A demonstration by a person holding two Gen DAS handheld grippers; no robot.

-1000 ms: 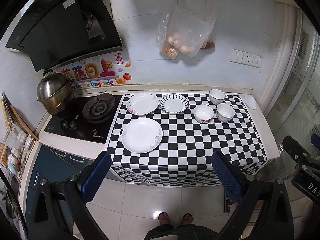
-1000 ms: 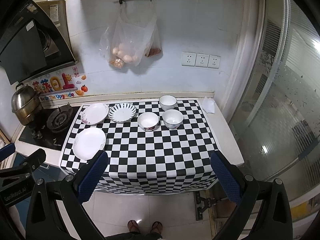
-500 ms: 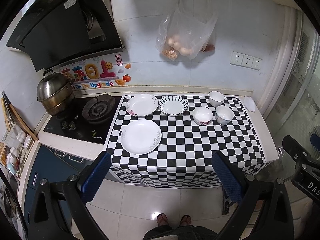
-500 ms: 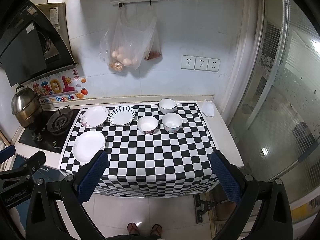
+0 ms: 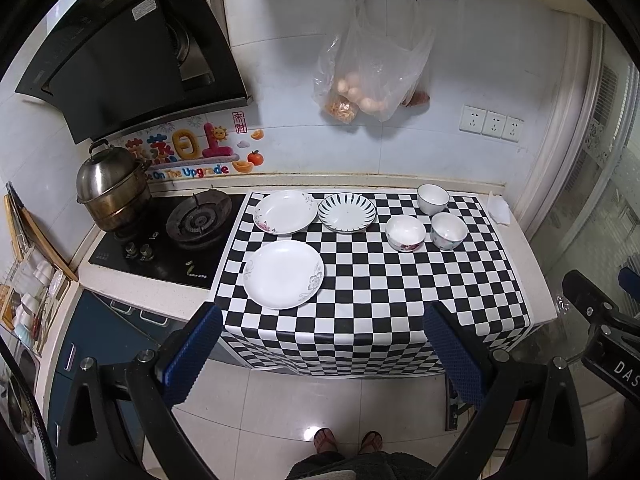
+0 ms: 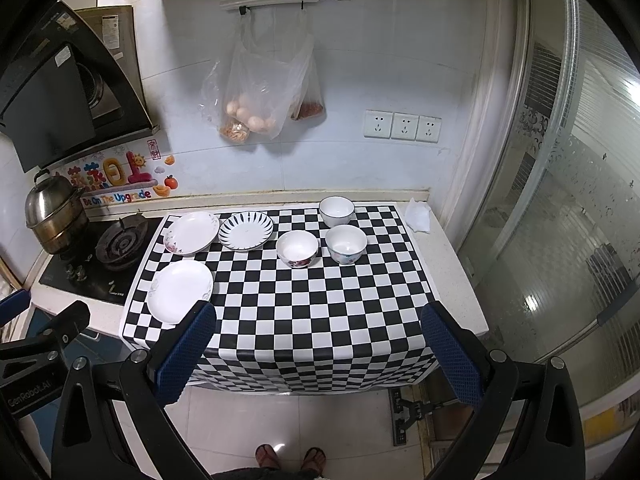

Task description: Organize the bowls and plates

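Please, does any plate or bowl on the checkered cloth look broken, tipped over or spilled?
Nothing stands out. The three plates, front, back left and striped, lie flat and apart. The three bowls stand upright and look empty. No cracks or spills show on the checkered cloth.

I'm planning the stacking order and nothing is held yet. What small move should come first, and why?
Probably bring the left tool forward and down toward the near white plate. Both tools are open and short of the counter, and that plate lies closest, on the left. The right tool sits nearer the three bowls.
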